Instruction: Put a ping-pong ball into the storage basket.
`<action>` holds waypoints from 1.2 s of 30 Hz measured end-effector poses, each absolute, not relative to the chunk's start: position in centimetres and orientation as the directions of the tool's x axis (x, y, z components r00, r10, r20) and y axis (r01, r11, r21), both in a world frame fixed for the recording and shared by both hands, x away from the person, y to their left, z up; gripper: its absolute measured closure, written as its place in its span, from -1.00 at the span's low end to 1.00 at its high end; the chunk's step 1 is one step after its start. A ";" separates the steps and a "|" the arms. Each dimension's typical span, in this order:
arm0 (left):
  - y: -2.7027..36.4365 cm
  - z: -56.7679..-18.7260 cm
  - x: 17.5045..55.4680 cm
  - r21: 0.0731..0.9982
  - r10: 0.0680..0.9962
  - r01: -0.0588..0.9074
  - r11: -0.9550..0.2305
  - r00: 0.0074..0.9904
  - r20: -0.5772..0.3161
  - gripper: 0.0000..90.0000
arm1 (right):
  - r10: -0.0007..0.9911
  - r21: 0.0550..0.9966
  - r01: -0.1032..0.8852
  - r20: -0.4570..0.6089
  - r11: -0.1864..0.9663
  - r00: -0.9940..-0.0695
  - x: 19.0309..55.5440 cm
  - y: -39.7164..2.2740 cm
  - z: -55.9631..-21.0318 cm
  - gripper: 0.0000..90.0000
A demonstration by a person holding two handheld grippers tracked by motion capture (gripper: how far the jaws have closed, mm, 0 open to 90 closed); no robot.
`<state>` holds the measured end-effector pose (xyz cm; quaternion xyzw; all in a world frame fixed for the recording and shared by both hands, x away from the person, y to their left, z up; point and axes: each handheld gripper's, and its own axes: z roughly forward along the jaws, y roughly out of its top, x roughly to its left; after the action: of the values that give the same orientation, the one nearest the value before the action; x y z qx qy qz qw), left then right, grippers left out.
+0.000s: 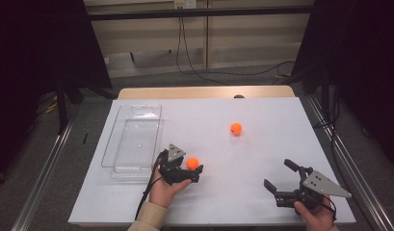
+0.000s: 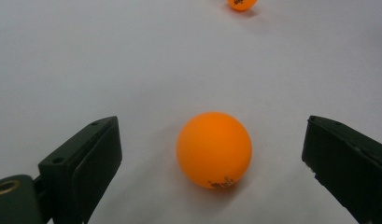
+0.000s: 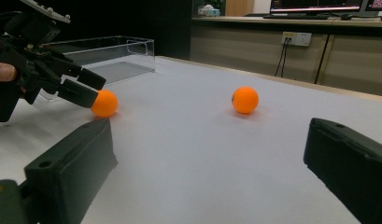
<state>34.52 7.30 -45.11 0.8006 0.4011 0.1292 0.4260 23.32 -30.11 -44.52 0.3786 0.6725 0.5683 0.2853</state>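
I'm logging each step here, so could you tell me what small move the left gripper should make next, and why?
Probably close the left gripper: the near orange ball sits on the white table between its open jaws, apart from both, so closing should grasp it.

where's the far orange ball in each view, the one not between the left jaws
High view: far ball right of centre on the white table, beyond the near ball at the left gripper.
Left gripper view: far ball cut by the top edge, right of centre.
Right gripper view: far ball mid-picture, right of the near ball.
Shared landmark: the near ball.
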 end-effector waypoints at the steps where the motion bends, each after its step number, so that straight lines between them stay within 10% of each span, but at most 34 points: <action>1: 7.3 -45.1 34.5 0.787 0.752 0.532 -0.314 0.645 -0.135 -0.88 | 0.834 0.980 0.185 0.046 0.068 -0.551 23.3 -30.1 -44.5 -0.97; 36: 6.5 -45.6 35.1 0.743 0.751 0.562 -0.364 0.649 -0.122 -0.70 | 0.832 0.981 0.185 0.049 0.065 -0.552 23.3 -30.1 -44.5 -0.97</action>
<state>35.11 6.53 -45.59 0.8172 0.4015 0.1196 0.3958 23.29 -30.11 -44.49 0.3782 0.6721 0.5696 0.2842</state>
